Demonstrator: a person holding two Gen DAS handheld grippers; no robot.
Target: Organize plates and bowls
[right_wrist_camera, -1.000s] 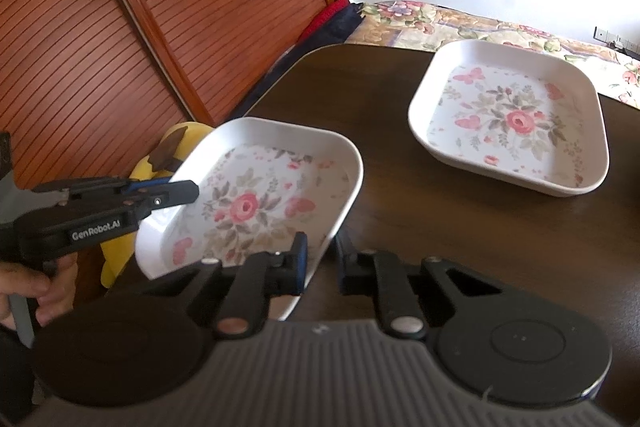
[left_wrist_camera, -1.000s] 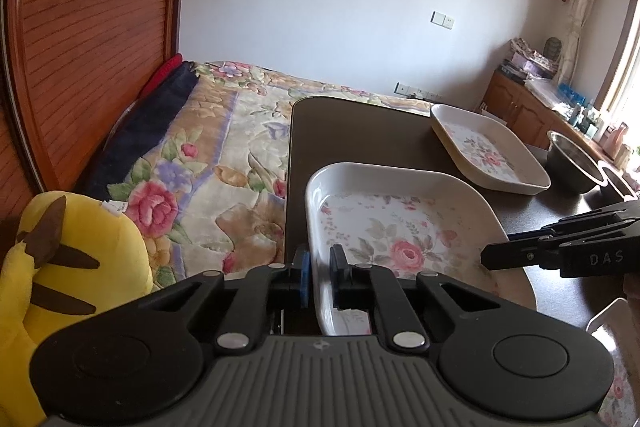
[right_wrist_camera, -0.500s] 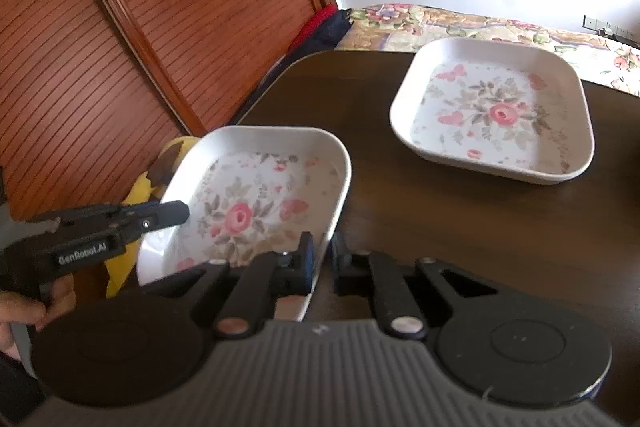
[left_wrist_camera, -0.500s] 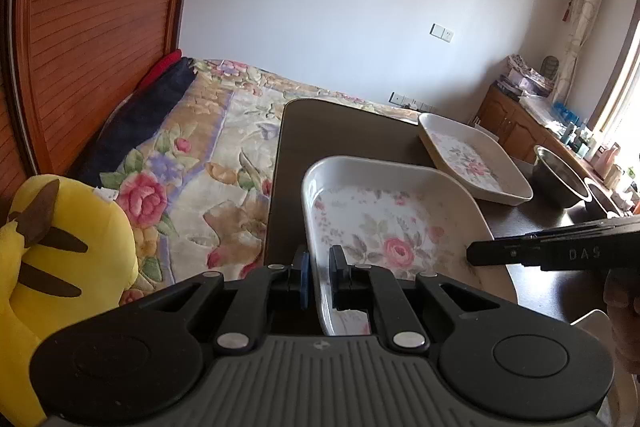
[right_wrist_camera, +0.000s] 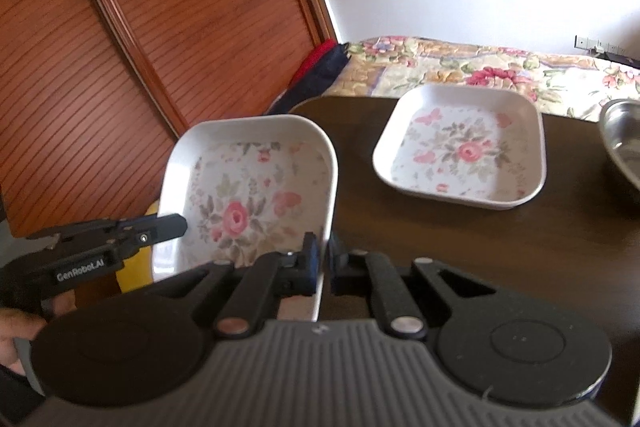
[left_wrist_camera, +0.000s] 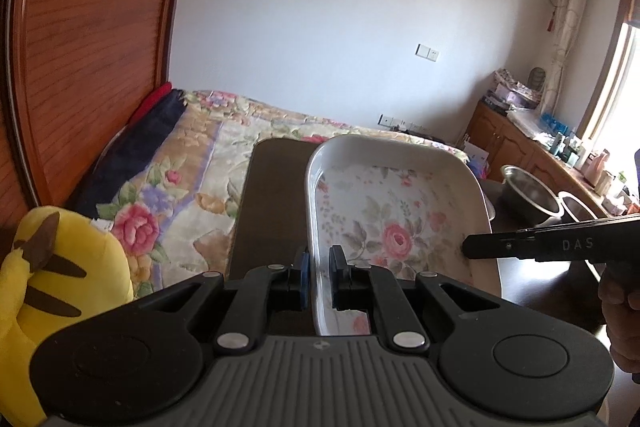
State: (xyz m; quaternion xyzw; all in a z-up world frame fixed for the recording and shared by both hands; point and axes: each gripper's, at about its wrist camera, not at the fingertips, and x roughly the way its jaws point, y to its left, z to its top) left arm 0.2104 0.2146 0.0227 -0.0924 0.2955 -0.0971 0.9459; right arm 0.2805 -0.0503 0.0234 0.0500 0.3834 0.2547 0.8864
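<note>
1. White floral plate (right_wrist_camera: pixel 248 195) sits frame-centre, lifted; your left gripper (left_wrist_camera: pixel 318 277) and right gripper (right_wrist_camera: pixel 324 267) each pinch its rim.
2. Second plate (right_wrist_camera: pixel 460 151), upper right, awaits stacking; steel bowls (left_wrist_camera: pixel 528 189) untouched.

The right gripper (right_wrist_camera: pixel 325 259) pinches the right rim of a floral square plate (right_wrist_camera: pixel 248 195), held above the dark table (right_wrist_camera: pixel 460 239); the left gripper (right_wrist_camera: pixel 168 227) clamps its nine-o'clock rim. At two o'clock a second floral plate (right_wrist_camera: pixel 460 151) rests (a steel bowl (right_wrist_camera: pixel 624 147) beside it).
</note>
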